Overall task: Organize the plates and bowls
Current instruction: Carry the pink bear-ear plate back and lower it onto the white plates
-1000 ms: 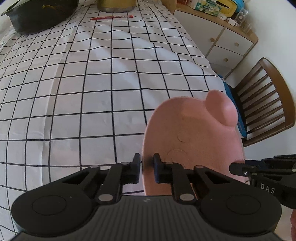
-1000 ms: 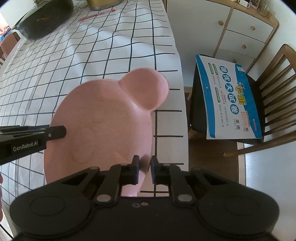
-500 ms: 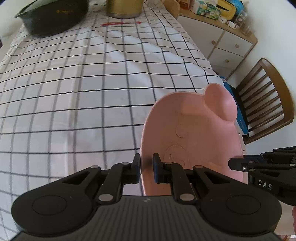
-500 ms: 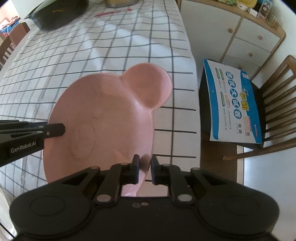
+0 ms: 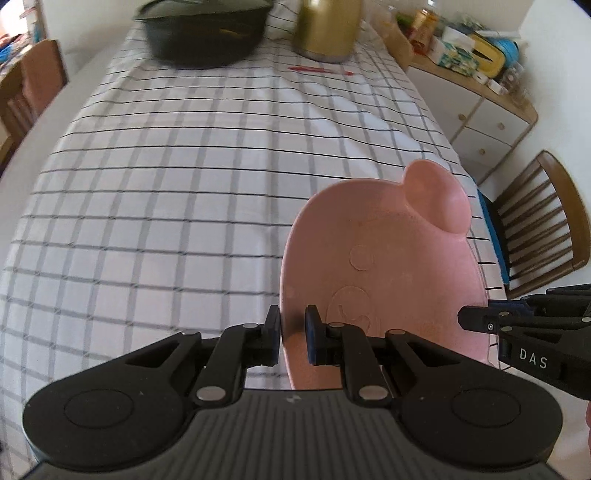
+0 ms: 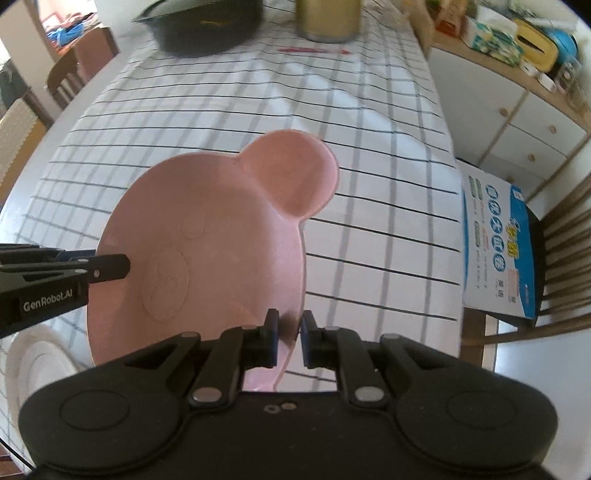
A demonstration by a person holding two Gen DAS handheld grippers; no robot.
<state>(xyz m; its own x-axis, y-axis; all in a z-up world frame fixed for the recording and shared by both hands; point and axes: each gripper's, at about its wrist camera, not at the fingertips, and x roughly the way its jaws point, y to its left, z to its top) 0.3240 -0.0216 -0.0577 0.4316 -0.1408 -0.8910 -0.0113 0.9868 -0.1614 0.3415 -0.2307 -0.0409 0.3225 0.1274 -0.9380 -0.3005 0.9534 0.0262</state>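
both the left gripper [image 5: 292,334] and right gripper [image 6: 289,341] clamp opposite rims of the pink bear-shaped plate [image 6: 207,251], carried above the checked tablecloth's [image 5: 177,206] near right. keep both hands level and matched.

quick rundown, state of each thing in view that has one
pink bear-shaped plastic plate: lifted above the table, empty, gripped at two rim edges
left gripper: shut on the plate's left rim
right gripper: shut on the plate's right rim
black lidded pot: lid on, at the table's far end
gold metal canister: upright beside the pot
red pen: lying flat on the checked tablecloth
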